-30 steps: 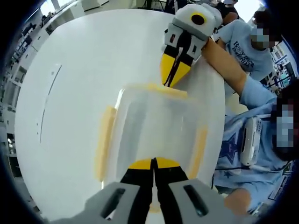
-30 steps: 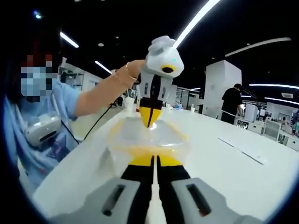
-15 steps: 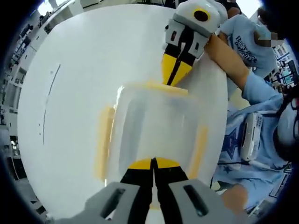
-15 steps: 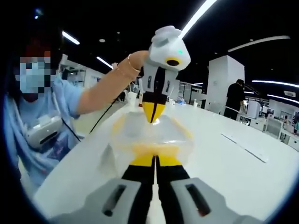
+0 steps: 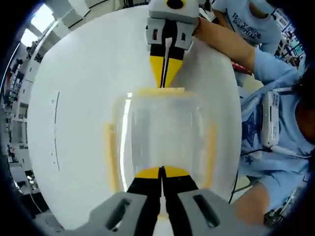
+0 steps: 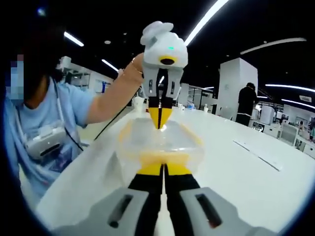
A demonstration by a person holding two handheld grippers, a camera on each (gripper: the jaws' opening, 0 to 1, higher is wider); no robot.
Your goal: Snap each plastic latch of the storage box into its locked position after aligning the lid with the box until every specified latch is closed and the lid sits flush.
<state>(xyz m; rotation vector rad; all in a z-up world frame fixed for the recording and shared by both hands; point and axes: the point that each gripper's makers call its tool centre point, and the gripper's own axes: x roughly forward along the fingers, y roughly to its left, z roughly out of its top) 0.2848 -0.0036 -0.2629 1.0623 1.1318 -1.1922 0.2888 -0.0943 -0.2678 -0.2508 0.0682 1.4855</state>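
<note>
bare table (image 5: 74,98) flanks the box (image 5: 160,132); a tool (image 5: 164,78) probably blocks each end.

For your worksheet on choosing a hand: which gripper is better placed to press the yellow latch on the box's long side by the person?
Probably the left gripper: that side latch lies right beside its shut tips, while the right gripper rests at the far end latch.

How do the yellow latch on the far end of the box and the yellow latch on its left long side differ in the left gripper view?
The far end latch runs across the view; the left side latch runs lengthwise. The right gripper has its tips at the far end latch, while nothing touches the left side latch. Both are pale yellow strips on the clear storage box.
</note>
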